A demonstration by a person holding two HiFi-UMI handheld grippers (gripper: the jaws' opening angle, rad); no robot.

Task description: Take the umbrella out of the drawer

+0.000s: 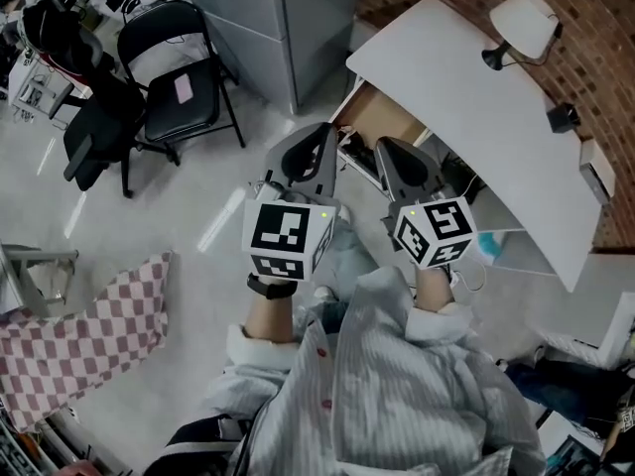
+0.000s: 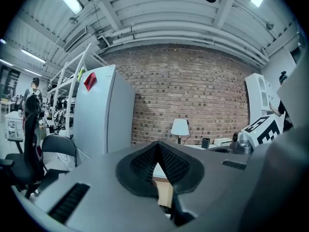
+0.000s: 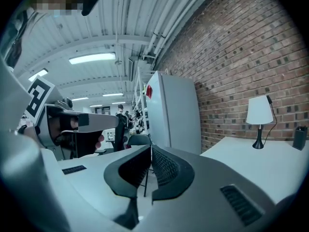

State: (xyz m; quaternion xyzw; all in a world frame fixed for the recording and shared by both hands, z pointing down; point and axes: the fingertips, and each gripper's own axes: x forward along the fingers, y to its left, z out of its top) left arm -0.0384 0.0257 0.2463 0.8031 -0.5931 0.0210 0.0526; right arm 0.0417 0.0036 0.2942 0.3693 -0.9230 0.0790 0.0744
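The white desk (image 1: 466,107) stands at the upper right of the head view, and a drawer (image 1: 382,115) with a wooden inside is pulled out beneath its left end. No umbrella shows in any view. My left gripper (image 1: 325,135) points at the drawer's left corner, just short of it. Its pads meet at the tips (image 2: 157,144) with nothing between them; a strip of the drawer's wood (image 2: 165,191) shows through the gap below. My right gripper (image 1: 389,149) is beside it, over the drawer's front edge, shut and empty (image 3: 149,148).
A tall grey cabinet (image 1: 283,18) stands left of the desk. A black folding chair (image 1: 179,87) and a dark office chair (image 1: 89,127) are on the floor to the left. A checkered cloth (image 1: 89,335) lies lower left. A lamp (image 1: 526,23) is on the desk.
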